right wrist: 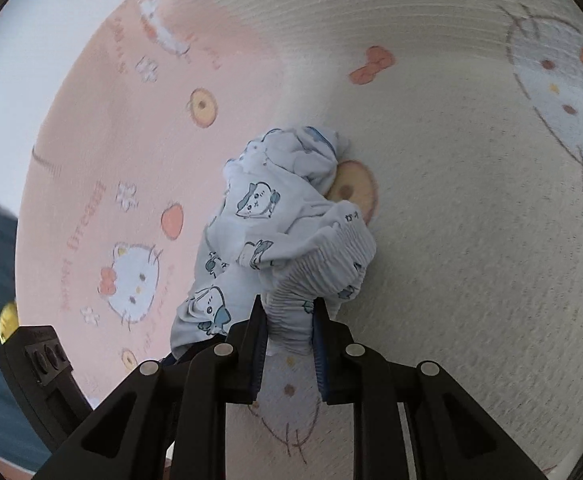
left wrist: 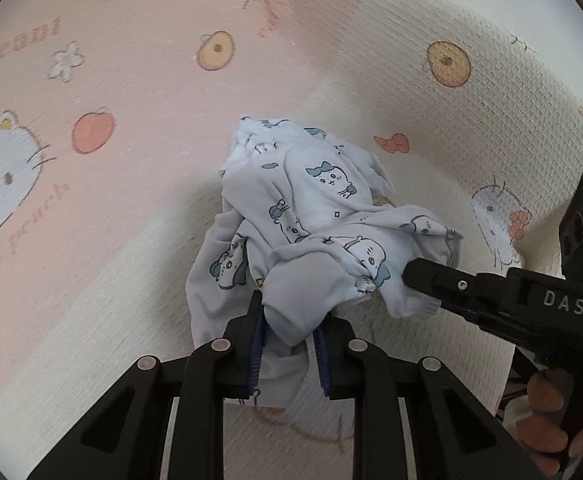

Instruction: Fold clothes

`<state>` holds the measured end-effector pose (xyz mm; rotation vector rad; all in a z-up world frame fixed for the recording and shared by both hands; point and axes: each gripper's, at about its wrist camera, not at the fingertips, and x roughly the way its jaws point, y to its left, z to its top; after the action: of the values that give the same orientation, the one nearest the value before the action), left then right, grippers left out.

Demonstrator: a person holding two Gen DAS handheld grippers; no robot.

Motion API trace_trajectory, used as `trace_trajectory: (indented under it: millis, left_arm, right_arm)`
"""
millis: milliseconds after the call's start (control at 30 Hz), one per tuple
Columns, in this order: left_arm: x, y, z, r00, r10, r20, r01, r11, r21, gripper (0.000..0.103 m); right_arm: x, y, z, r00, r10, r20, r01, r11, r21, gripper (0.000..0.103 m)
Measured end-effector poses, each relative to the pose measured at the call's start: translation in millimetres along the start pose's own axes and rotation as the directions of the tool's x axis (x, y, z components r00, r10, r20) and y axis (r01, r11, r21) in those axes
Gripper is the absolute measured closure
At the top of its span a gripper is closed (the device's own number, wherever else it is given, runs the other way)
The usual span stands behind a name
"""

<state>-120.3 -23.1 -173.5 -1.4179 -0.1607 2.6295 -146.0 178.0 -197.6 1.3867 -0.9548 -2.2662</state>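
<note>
Crumpled garment [left wrist: 311, 216] on cartoon-print mat [left wrist: 131, 92], nothing else nearby

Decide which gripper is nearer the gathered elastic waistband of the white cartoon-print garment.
Right. The right gripper is clamped on the ribbed waistband; the left gripper grips plain fabric of the same garment, away from it.

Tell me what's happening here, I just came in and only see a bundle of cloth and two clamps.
A person is working a handheld gripper in each hand to fold a small white garment with blue cartoon prints. The left gripper is clamped on a bunched edge, and the right gripper pinches the ribbed waistband. The garment hangs crumpled between them above the pink and cream mat, not yet spread or folded.
</note>
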Motion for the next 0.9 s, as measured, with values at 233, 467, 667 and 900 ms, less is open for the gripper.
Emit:
trace_trajectory:
  millis: [233, 467, 667, 900]
  left_arm:
    - [-17, 19, -14, 1.000, -0.005, 0.015, 0.007, 0.996, -0.086, 0.084]
    - [-31, 28, -33, 0.999, 0.031, 0.024, -0.028, 0.995, -0.100, 0.085]
    - [-43, 39, -41, 0.997, -0.027, 0.066, 0.037, 0.986, -0.161, 0.085]
    - [-42, 48, -40, 0.990, -0.117, 0.085, 0.135, 0.954, -0.268, 0.028]
  right_arm:
    - [8, 19, -16, 0.999, -0.009, -0.053, 0.005, 0.998, -0.062, 0.084]
    - [16, 25, -41, 0.997, -0.014, -0.076, 0.007, 0.996, -0.091, 0.084]
    - [18, 33, -57, 0.996, -0.013, -0.083, 0.001, 0.990, -0.142, 0.084]
    - [14, 37, -67, 0.996, 0.012, -0.087, -0.025, 0.989, -0.147, 0.084]
